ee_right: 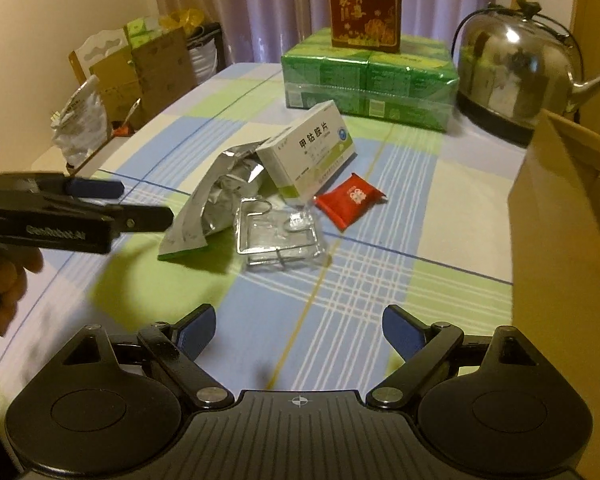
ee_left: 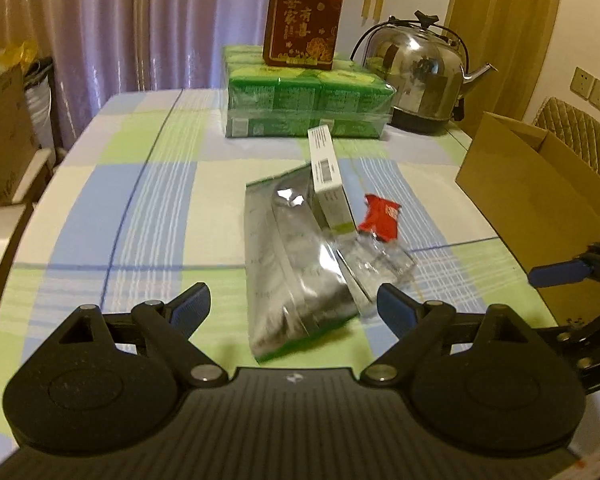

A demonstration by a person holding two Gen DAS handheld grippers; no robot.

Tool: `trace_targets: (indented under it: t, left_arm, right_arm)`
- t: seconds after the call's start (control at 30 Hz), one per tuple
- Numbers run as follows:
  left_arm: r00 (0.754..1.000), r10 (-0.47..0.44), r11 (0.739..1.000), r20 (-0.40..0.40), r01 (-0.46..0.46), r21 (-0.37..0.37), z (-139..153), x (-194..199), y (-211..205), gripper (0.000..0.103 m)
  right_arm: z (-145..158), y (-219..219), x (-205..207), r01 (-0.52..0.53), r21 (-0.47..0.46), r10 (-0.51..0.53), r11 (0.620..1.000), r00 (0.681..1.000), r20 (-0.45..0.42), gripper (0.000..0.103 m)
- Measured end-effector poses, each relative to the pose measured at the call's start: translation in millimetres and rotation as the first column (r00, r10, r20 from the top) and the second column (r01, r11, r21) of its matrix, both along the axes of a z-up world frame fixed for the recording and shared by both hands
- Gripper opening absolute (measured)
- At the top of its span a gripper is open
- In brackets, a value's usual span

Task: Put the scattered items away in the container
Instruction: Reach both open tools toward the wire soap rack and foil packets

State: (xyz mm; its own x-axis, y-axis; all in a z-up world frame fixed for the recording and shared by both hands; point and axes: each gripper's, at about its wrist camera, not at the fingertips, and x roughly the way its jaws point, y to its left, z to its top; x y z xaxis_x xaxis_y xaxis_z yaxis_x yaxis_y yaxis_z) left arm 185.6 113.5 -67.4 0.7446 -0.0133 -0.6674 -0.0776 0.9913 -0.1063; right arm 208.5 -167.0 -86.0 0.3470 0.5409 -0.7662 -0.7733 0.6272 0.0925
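Observation:
A silver foil pouch [ee_left: 292, 260] lies on the checked tablecloth, straight ahead of my open left gripper [ee_left: 294, 308] and reaching between its fingers. A white and green medicine box [ee_left: 332, 184] leans on the pouch's far end. A red packet [ee_left: 380, 216] and a clear plastic piece in a wire frame [ee_left: 380, 260] lie to its right. In the right wrist view the pouch [ee_right: 216, 204], box [ee_right: 308, 152], red packet [ee_right: 350, 198] and wire-framed piece [ee_right: 280, 240] lie beyond my open, empty right gripper [ee_right: 300, 332]. The open cardboard box [ee_right: 564, 240] stands at the right.
A green shrink-wrapped pack [ee_left: 308, 100] with a red carton [ee_left: 304, 16] on top stands at the table's far side, beside a steel kettle [ee_left: 420, 72]. Cardboard boxes [ee_right: 148, 68] sit off the table's left edge. A hand holds the left gripper [ee_right: 140, 202].

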Motion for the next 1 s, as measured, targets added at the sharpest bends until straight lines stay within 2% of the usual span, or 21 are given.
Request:
trace_targets:
  t: [0.2, 0.33, 0.53, 0.83, 0.93, 0.97, 1.0]
  left_arm:
    - [0.998, 0.059, 0.998, 0.020, -0.059, 0.020, 3.0, 2.3, 24.8, 0.088]
    - [0.998, 0.059, 0.997, 0.015, -0.060, 0.056, 4.4, 1.7, 32.4, 0.088]
    - [0.995, 0.098, 0.995, 0.004, -0.098, 0.033, 1.8, 5.1, 45.4, 0.088]
    - [0.998, 0.059, 0.997, -0.022, -0.058, 0.046, -3.5, 10.9, 43.9, 0.088]
    - [0.998, 0.050, 0.998, -0.029, -0.050, 0.030, -5.1, 13.9, 46.0, 0.088]
    - [0.998, 0.047, 0.999, -0.031, -0.047, 0.022, -5.7, 15.0, 46.4, 0.088]
    - [0.999, 0.043, 0.999, -0.033, -0.043, 0.015, -6.1, 16.0, 46.4, 0.088]
  right_arm:
    - [-17.2, 25.4, 20.3, -0.019, 0.012, 0.019, 1.000, 1.000, 0.000, 0.088]
    - [-26.4, 42.2, 29.5, -0.035, 0.027, 0.035, 0.999, 0.999, -0.003, 0.089]
    - [-37.2, 64.5, 35.7, -0.055, 0.030, 0.055, 0.998, 0.998, 0.012, 0.089]
    - [-51.6, 78.5, 46.6, -0.047, 0.010, 0.046, 0.999, 0.999, 0.012, 0.089]
    - [-53.6, 79.7, 47.9, -0.045, 0.016, 0.045, 0.999, 0.999, 0.003, 0.089]
    - [-53.8, 79.8, 47.7, -0.045, 0.018, 0.045, 0.999, 0.999, 0.005, 0.088]
    - [-53.9, 79.6, 47.1, -0.046, 0.016, 0.046, 0.999, 0.999, 0.008, 0.082]
